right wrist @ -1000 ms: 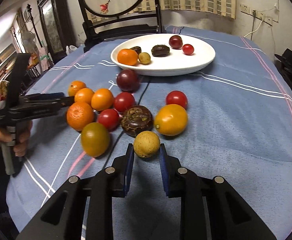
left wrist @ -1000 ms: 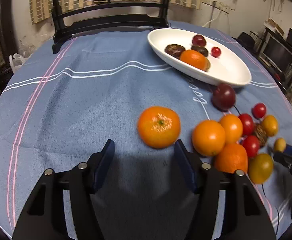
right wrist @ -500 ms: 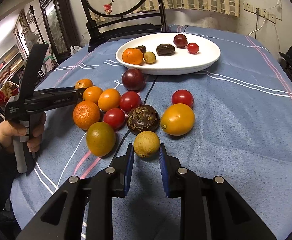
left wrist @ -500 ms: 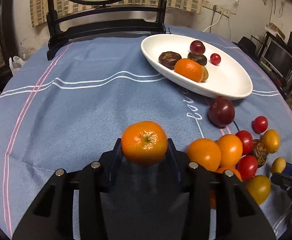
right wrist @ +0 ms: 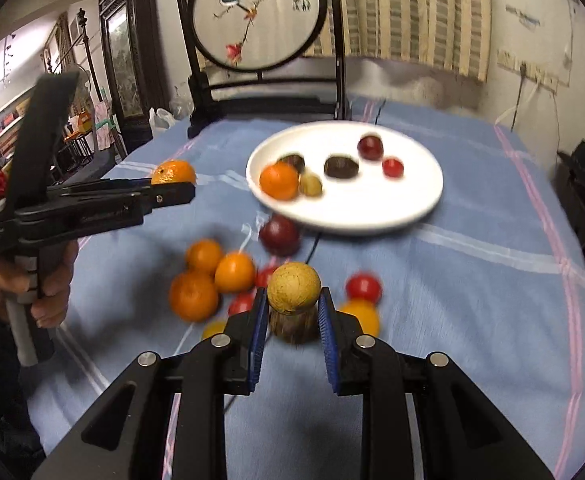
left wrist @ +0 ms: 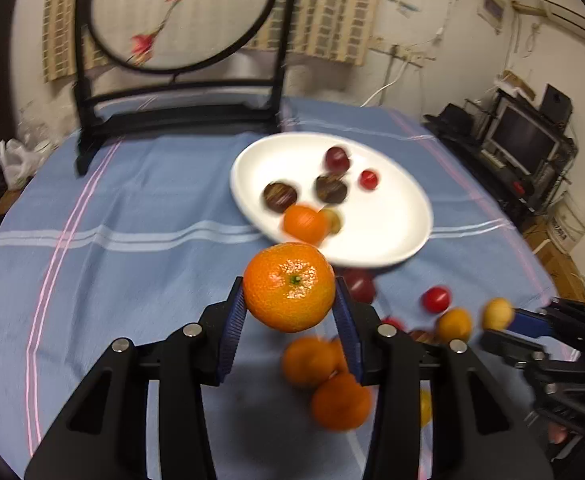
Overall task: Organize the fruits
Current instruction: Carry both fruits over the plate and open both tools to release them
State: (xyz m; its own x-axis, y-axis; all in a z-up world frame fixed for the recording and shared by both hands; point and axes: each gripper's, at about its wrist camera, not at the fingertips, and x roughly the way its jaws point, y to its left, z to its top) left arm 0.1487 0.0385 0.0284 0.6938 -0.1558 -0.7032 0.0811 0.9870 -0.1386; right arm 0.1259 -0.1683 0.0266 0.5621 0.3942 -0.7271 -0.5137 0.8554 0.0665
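My left gripper (left wrist: 290,294) is shut on a mandarin (left wrist: 289,286) and holds it above the blue cloth, short of the white plate (left wrist: 388,216). From the right wrist view the same mandarin (right wrist: 173,172) shows at the left gripper's tip. My right gripper (right wrist: 293,300) is shut on a small tan round fruit (right wrist: 294,288), lifted over the loose pile of oranges (right wrist: 194,294), red tomatoes (right wrist: 363,286) and a dark brown fruit (right wrist: 292,326). The plate (right wrist: 412,196) carries an orange (right wrist: 279,181), dark fruits and a cherry tomato.
A dark purple plum (right wrist: 280,235) lies on the cloth just before the plate. A black chair with a round embroidered back (right wrist: 258,12) stands behind the table. A hand (right wrist: 24,280) holds the left gripper's handle at the left. Shelves and a monitor (left wrist: 522,140) stand to the right.
The left jaws closed on the mandarin and lifted it off the cloth toward the plate. The right gripper, gripping the tan fruit throughout, rose with it above the pile.
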